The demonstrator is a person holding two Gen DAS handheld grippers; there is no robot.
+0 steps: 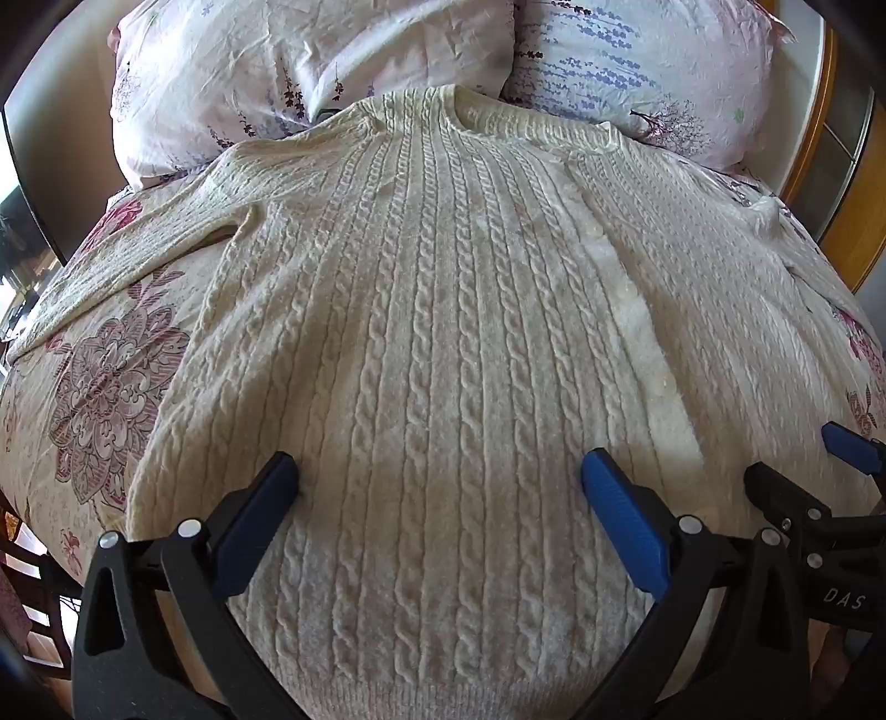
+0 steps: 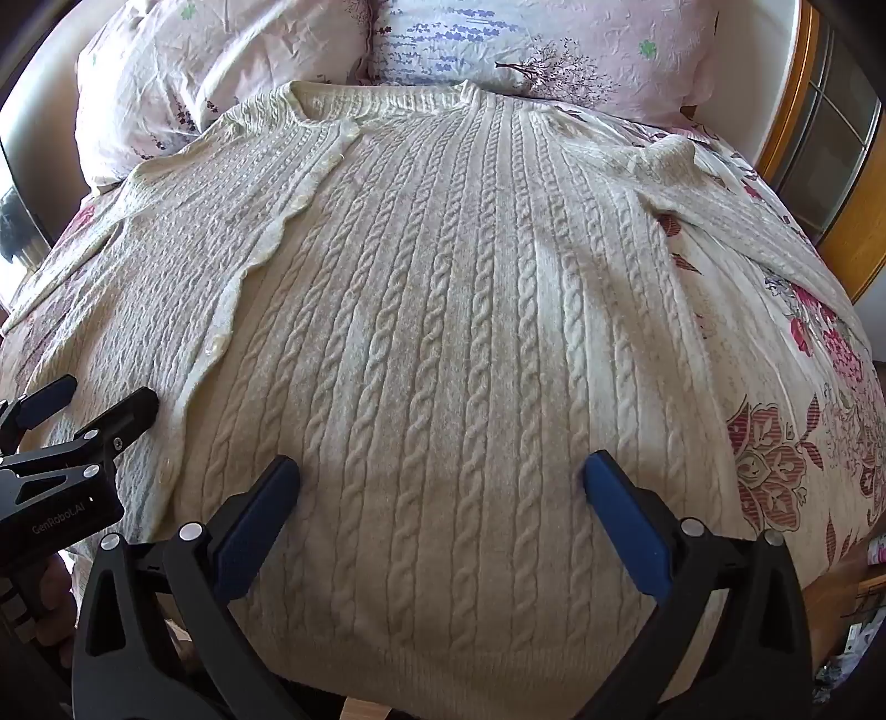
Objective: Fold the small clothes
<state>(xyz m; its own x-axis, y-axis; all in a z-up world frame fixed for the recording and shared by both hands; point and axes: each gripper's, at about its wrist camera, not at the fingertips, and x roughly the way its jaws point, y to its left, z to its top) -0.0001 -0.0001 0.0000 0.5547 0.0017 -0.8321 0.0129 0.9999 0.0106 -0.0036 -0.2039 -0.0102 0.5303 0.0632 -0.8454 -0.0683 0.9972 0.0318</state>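
Nearest the left gripper (image 1: 440, 479), the ribbed hem of the cream cable-knit cardigan (image 1: 443, 332) is hanging over the bed's front edge, directly under both tools. The risk, as I judge it, is lying right here: a pinch taken too shallow may be catching only the top layer of knit, so the front panel would be lifting away from the back, and the button placket (image 1: 648, 354) just ahead and right of this gripper could be gaping or twisting. The loose hem could also be sliding off the edge.

The left gripper is standing wide apart, holding nothing, its blue pads hovering over or perhaps grazing the knit. The right gripper (image 2: 440, 479) is doing the same, spread wide and empty.

Further ahead, the cardigan is lying flat on the floral bedspread (image 1: 105, 382), sleeves spreading outward. Beyond the collar, two pillows (image 2: 526, 50) are resting.
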